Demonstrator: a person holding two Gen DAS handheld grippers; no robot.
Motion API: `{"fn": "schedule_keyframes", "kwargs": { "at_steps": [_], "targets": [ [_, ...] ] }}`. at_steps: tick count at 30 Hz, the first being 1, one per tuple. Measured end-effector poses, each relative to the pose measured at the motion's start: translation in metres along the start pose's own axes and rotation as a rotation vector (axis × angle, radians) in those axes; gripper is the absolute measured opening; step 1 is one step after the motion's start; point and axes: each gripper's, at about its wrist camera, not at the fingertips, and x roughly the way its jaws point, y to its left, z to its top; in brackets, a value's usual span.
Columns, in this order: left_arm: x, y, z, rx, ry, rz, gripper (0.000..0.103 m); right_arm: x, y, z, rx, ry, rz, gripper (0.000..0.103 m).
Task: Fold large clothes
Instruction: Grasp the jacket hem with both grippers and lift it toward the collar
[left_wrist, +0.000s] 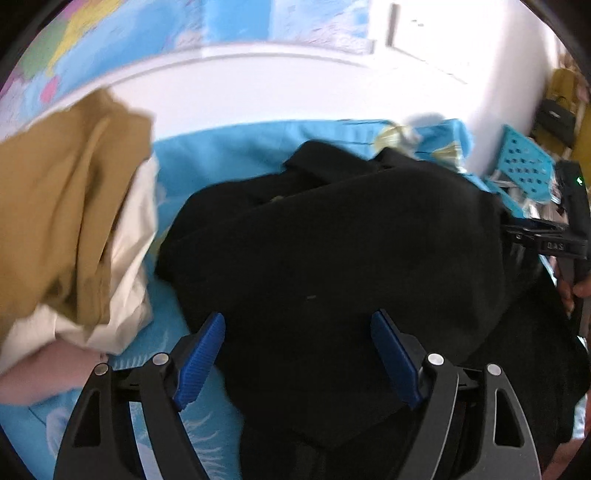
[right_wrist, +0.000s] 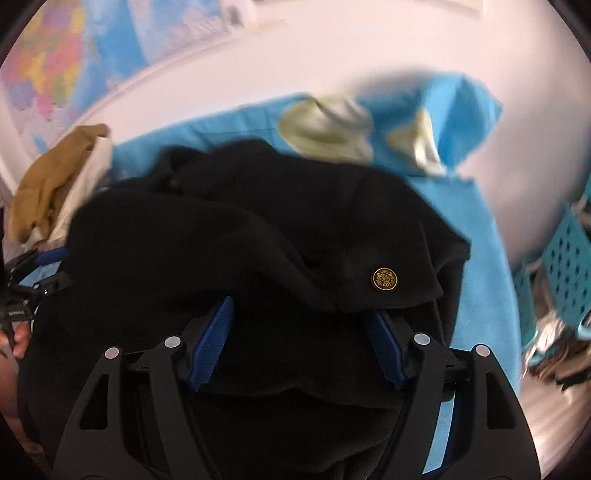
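A large black coat (left_wrist: 332, 240) lies bunched on a blue sheet (left_wrist: 207, 155). My left gripper (left_wrist: 297, 317) hovers over the coat's near part, jaws wide and open, with black cloth below them but nothing pinched by the blue pads (left_wrist: 201, 354). In the right wrist view the same coat (right_wrist: 221, 236) shows a gold button (right_wrist: 383, 278) on a folded flap. My right gripper (right_wrist: 299, 308) stands open over it. That flap drapes over the tip of its right finger. Each gripper appears at the edge of the other view: the right gripper (left_wrist: 546, 236), the left gripper (right_wrist: 37, 273).
A heap of mustard and cream clothes (left_wrist: 62, 206) sits at the left of the sheet. Pale green cloth (right_wrist: 325, 129) lies beyond the coat. A teal perforated basket (left_wrist: 524, 166) stands at the right. A coloured map (left_wrist: 110, 44) hangs on the white wall behind.
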Motion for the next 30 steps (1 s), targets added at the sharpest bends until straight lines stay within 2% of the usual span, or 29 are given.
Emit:
{"fn": "schedule_keyframes", "kwargs": {
  "at_steps": [3, 8, 17, 21, 25, 30],
  "targets": [
    [-0.001, 0.007, -0.004, -0.021, 0.012, 0.019, 0.082, -0.018, 0.002, -0.003, -0.001, -0.019, 0.016, 0.074],
    [-0.022, 0.016, -0.015, -0.054, -0.009, 0.005, 0.082, -0.061, -0.007, -0.017, 0.046, -0.077, 0.102, 0.079],
    [-0.065, 0.021, -0.057, -0.11, -0.031, -0.052, 0.083, -0.098, -0.007, -0.06, 0.078, -0.066, 0.191, 0.081],
    [-0.074, 0.018, -0.078, -0.118, -0.01, -0.052, 0.083, -0.104, -0.003, -0.081, 0.087, -0.046, 0.197, 0.083],
    [-0.079, 0.016, -0.096, -0.145, 0.024, -0.092, 0.086, -0.111, -0.005, -0.103, 0.115, -0.025, 0.201, 0.084],
    [-0.084, 0.017, -0.121, -0.172, 0.075, -0.146, 0.086, -0.126, -0.02, -0.136, 0.185, -0.002, 0.199, 0.09]
  ]
}}
